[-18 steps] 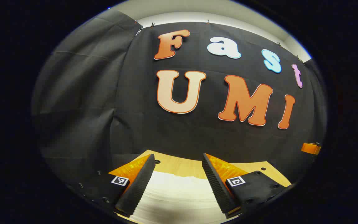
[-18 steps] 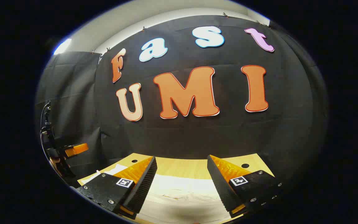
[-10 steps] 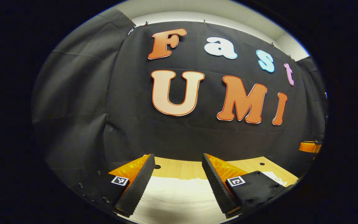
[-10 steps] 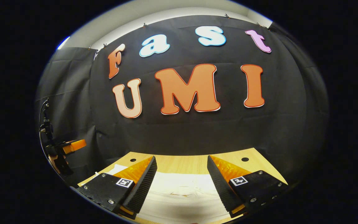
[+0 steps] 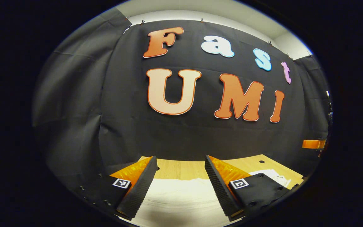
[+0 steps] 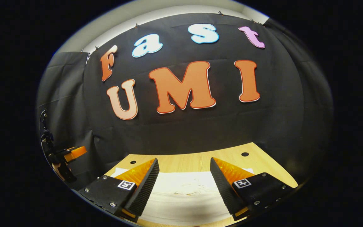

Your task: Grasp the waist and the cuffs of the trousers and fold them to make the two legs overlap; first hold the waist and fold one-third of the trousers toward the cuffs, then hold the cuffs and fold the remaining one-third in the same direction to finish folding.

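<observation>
In the left gripper view, the left claw [image 5: 180, 186] hangs with its fingers apart, gripping nothing, above the pale trousers [image 5: 181, 198] spread on the wooden surface [image 5: 181, 165]. A crumpled bit of the cloth lies off to the right, and the other gripper's finger shows at the far right edge. Against the earlier frames, more of the surface and that crumpled patch have come into sight, and the booth wall sits further left.

In the right gripper view, the right claw [image 6: 184, 189] is likewise spread wide and empty over the trousers [image 6: 184, 192], whose gathered part lies between its fingers. More of the surface [image 6: 200, 159] shows than before. Judging by this, no grasp is yet made; every fold appears left to do.
</observation>
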### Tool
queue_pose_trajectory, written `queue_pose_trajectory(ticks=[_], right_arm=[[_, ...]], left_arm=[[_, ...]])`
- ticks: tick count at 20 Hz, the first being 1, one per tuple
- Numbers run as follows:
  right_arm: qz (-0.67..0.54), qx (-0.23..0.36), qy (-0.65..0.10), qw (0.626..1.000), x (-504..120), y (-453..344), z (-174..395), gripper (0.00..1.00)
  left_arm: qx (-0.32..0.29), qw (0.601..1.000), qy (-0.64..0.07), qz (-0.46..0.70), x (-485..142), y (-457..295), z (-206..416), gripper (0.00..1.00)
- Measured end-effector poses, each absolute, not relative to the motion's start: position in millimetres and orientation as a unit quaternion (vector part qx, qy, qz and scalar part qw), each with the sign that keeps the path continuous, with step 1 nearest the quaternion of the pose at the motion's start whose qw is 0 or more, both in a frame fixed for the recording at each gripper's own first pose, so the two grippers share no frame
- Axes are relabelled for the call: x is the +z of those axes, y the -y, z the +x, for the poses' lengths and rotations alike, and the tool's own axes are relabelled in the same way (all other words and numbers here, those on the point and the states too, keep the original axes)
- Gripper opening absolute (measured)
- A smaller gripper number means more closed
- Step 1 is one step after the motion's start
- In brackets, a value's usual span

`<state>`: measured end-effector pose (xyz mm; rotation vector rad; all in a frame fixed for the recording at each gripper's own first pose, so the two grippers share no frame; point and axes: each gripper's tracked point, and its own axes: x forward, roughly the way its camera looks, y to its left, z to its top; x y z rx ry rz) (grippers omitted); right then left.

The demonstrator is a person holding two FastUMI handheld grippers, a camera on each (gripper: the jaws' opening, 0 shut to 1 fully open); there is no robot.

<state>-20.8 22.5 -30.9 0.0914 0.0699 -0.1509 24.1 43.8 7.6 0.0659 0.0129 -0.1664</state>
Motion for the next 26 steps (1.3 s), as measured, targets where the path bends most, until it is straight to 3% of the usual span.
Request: queue_pose_trajectory(ticks=[12, 19, 26], right_arm=[[0.205, -0.118, -0.215, 0.948, -172, 24, -22, 0.99], [0.354, -0.184, -0.262, 0.879, -243, 74, -50, 0.99], [0.479, -0.268, -0.284, 0.786, -311, 121, -89, 0.99]], left_arm=[[-0.069, 0.996, -0.028, 0.049, -8, -51, 28, 0.99], [-0.056, 0.996, -0.046, 0.055, -24, -58, 31, 0.99], [-0.036, 0.996, -0.07, 0.042, -44, -73, 39, 0.99]])
